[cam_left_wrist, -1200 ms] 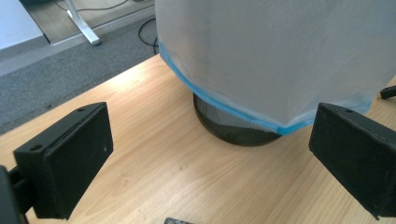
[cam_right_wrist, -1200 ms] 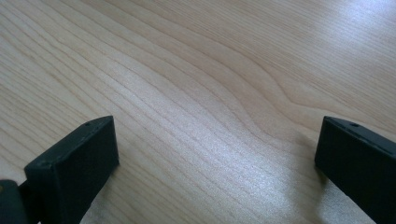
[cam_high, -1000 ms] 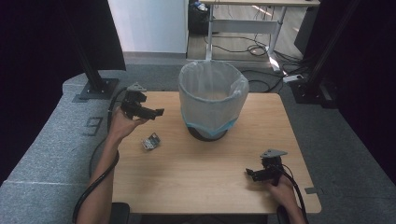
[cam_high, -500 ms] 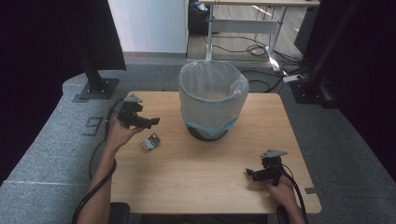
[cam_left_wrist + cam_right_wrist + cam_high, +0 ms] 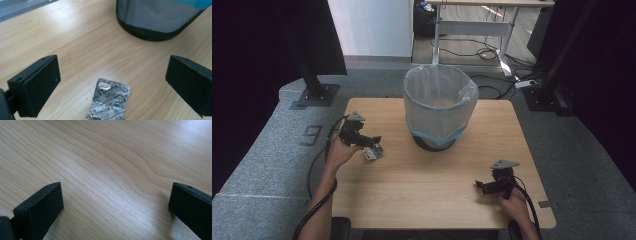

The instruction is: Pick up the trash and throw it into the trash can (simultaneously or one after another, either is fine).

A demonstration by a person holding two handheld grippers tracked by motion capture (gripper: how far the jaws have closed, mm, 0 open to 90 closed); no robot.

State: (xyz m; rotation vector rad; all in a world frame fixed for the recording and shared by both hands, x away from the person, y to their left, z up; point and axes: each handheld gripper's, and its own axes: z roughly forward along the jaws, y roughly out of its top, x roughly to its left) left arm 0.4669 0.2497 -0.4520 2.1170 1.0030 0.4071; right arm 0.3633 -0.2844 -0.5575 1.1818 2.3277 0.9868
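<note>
On desk (image 5: 427, 175), behind blister pack (image 5: 108, 101): mesh bin (image 5: 157, 21), lined, top cropped in left gripper view. Left gripper (image 5: 112, 85) spread wide around pack, untouched; pack's near end cut off. Right gripper (image 5: 116, 205) wide, over bare wood.

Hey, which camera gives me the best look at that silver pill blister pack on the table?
The left gripper view: the blister pack lies flat between open jaws, its foil print visible. In the high view it is a small silvery patch at the left gripper. The right gripper view shows bare table.
</note>
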